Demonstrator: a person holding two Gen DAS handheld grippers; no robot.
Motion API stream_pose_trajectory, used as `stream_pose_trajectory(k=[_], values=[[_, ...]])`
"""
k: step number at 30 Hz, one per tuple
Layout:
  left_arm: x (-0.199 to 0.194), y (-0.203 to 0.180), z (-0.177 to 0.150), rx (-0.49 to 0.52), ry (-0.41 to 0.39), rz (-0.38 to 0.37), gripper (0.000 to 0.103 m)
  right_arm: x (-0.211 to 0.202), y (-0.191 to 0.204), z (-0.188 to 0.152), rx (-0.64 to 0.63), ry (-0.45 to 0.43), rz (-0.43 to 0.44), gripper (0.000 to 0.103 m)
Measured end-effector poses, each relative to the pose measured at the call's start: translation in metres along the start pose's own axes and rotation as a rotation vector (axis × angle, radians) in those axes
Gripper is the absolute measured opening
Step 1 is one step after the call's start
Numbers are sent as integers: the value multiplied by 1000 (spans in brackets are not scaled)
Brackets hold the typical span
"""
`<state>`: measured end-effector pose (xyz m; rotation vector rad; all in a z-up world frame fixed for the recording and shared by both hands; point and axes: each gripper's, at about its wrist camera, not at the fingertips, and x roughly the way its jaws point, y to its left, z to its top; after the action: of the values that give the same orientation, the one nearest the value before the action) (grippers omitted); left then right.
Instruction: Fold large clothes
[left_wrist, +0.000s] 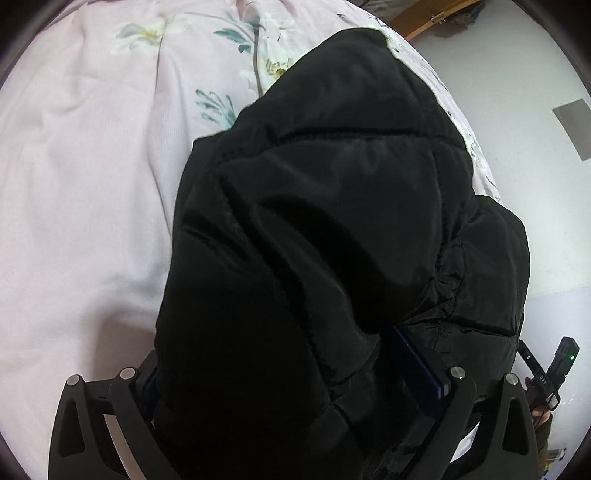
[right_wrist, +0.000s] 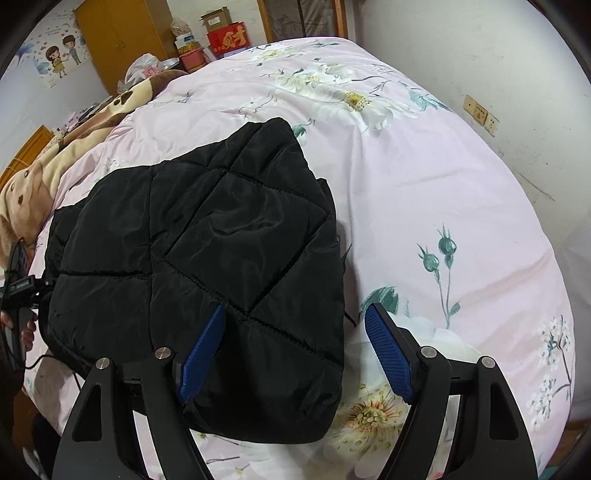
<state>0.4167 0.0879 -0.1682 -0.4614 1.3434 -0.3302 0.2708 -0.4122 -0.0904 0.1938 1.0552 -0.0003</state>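
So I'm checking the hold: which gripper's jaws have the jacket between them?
The left gripper: the black jacket bulges between its jaws. The right gripper hovers at the jacket's corner, over the pink quilt.

The left gripper (left_wrist: 295, 384) points steeply down with its jaws spread wide and black cloth bulging between them, its fingers mostly hidden, while the right gripper (right_wrist: 295, 350) also points down, jaws apart, its blue pads (right_wrist: 388, 354) free, and a hand (right_wrist: 27, 332) shows at far left.
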Motion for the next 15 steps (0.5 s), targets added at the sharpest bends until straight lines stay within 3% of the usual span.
stream_pose_trajectory(k=[3, 7, 9, 12, 15], values=[[2, -4, -2, 12, -3, 16, 98, 2, -4, 1, 10, 4, 20, 78], [4, -24, -4, 102, -4, 101, 76, 4, -11, -1, 34, 7, 59, 78], [4, -31, -4, 127, -12, 127, 71, 3, -14, -2, 49, 9, 93, 78], [5, -31, -4, 123, -15, 128, 73, 6, -17, -1, 51, 12, 148, 78], [7, -32, -3, 112, -17, 148, 79, 23, -22, 5, 59, 68, 203, 79]])
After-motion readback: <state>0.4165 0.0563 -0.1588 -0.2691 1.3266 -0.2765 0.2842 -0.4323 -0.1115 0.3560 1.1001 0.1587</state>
